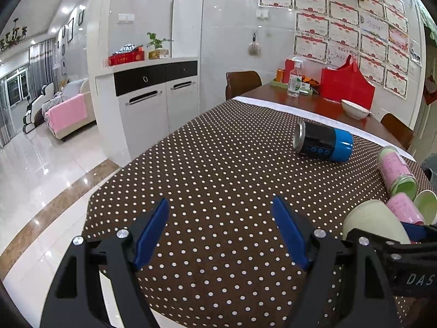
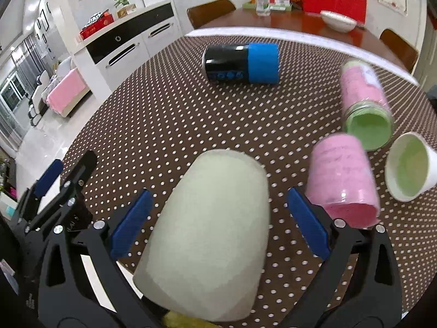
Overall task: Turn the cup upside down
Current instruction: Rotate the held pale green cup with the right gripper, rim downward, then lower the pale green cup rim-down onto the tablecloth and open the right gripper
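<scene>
Right claw (image 2: 215, 218) is spread wide around the pale cup (image 2: 210, 246), at 6 o'clock on the desk (image 2: 164, 114), untouched; left claw (image 1: 218, 235) is open, empty. Apparently inverted already; only withdrawal seems left.

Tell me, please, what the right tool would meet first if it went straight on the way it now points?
The pale cup lying on its side between the open right tool; beyond it, probably the black-and-blue can, though depth is unclear.
</scene>
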`<move>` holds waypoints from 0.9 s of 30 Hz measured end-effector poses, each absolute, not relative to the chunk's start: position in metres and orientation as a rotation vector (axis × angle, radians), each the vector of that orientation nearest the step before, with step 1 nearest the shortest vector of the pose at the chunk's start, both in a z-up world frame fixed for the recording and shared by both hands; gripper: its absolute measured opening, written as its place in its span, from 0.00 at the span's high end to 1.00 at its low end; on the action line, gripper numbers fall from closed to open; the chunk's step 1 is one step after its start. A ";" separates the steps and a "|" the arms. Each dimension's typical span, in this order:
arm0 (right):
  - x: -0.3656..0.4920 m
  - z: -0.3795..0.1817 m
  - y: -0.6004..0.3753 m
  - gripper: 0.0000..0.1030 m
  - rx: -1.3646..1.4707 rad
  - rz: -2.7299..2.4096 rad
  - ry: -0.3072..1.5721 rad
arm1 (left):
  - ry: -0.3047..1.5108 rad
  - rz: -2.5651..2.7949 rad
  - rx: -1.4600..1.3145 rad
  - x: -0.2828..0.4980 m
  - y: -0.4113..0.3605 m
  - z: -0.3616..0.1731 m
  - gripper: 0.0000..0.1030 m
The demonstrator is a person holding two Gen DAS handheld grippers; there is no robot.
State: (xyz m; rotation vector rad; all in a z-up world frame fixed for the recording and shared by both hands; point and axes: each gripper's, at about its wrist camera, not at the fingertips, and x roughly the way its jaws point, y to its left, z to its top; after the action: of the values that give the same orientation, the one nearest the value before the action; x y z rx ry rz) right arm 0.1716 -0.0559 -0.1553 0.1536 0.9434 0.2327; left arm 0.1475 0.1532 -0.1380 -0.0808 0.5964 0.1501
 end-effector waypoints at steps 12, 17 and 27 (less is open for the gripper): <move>0.186 -0.164 -0.057 0.25 0.237 0.270 1.050 | 0.619 0.145 -0.093 0.151 0.153 -0.145 0.25; 0.184 -0.158 -0.055 0.26 0.193 0.248 1.020 | 0.605 0.132 -0.088 0.151 0.149 -0.140 0.25; 0.178 -0.130 -0.063 0.27 0.106 0.169 0.872 | 0.565 0.093 -0.089 0.148 0.138 -0.126 0.25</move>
State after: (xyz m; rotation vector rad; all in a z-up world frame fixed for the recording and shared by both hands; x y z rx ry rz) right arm 0.1781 -0.0629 -0.1299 0.1062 0.8718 0.1690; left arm 0.1483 0.1377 -0.1263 -0.0894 0.5645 0.0929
